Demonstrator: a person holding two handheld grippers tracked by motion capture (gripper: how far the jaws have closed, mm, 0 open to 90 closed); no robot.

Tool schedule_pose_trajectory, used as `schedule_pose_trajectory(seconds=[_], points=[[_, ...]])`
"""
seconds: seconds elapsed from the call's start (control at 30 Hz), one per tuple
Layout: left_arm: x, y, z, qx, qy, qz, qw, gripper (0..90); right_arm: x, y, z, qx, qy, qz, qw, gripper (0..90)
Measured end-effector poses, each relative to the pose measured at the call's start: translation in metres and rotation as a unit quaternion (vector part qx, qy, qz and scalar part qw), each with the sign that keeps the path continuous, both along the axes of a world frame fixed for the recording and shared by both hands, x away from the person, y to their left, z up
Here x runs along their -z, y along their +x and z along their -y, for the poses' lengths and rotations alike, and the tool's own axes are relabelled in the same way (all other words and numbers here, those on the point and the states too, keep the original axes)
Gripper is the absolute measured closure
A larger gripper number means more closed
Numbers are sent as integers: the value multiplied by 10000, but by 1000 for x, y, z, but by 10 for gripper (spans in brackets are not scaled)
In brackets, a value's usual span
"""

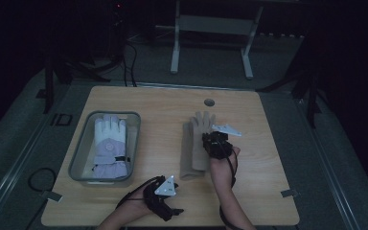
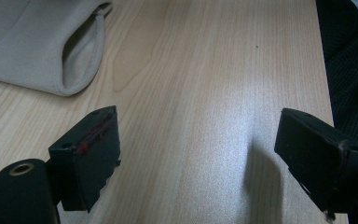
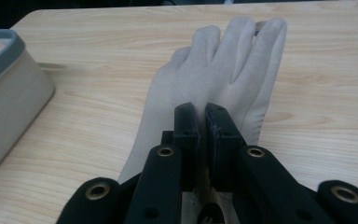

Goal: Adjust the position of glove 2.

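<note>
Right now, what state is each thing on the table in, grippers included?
Beige glove: flat on the table, fingers pointing away, cuff open toward the person.
White and lilac glove: lying in the bin.
Grey bin: upright on the table's left side, no lid.
Left gripper: jaws wide open, nothing between them, over bare table.
Right gripper: jaws shut, over the beige glove; whether fabric is pinched, I cannot tell.

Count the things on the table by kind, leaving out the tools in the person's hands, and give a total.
Gloves: 2, a beige glove flat on the table and a white and lilac glove in the tray.
Trays: 1, a grey tray at the left.
Total: 3
</note>
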State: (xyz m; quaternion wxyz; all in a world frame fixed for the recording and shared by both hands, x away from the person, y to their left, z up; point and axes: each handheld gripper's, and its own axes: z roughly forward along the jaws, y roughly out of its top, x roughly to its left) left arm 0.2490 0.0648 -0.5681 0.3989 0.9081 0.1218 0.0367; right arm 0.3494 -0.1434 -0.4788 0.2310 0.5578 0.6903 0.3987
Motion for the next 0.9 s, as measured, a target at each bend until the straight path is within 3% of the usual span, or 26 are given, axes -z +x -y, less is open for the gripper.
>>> schedule_pose_trajectory(seconds=[0.17,0.4,0.6,0.73,0.9], points=[[0,-1,0,19,9,10,10000,144,6,3,-15,-31,62,-60,10000,836],[-1,-1,-1,-4,-1,11,10000,143,25,6,-32,-78,92,-243,9996,834],[-1,-1,-1,-8,-11,12,10000,143,45,8,-35,14,-82,-412,9991,832],[-1,1,-2,-74,-32,51,10000,143,52,9,-35,14,-16,-511,9987,828],[-2,1,-2,-98,-58,65,9999,143,66,10,-38,-36,-260,-574,9980,810]])
